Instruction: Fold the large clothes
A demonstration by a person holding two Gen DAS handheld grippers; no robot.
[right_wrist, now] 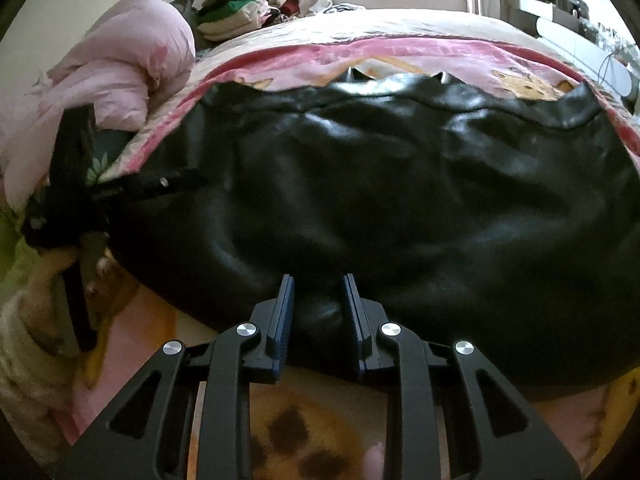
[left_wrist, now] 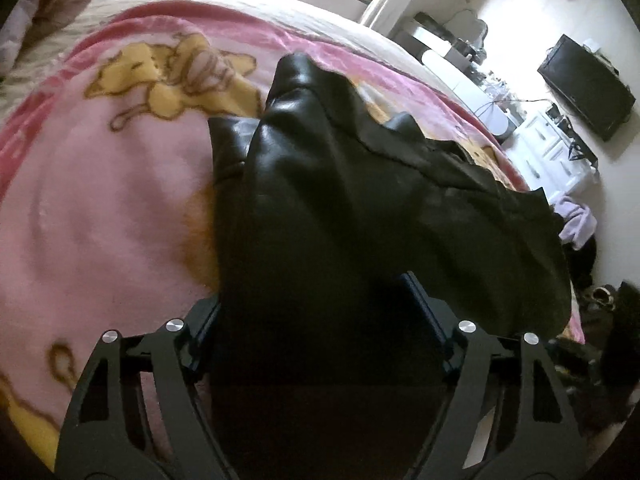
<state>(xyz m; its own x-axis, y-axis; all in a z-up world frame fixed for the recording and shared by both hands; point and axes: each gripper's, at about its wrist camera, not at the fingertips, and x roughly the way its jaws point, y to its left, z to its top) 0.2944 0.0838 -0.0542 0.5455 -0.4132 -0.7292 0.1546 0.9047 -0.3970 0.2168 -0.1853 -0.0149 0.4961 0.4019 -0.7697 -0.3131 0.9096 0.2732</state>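
Gripping black leather garment (right_wrist: 400, 184), right gripper (right_wrist: 318, 312)

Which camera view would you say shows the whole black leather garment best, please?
The right wrist view: the black leather garment lies spread across the pink blanket with its far edge visible. The left wrist view shows only a bunched part rising between the left gripper fingers.

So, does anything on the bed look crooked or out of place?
The black leather garment lies rumpled on the pink blanket, its far edge wavy with corners poking up. Nothing looks torn or spilled. A bunched pink quilt sits beyond it.
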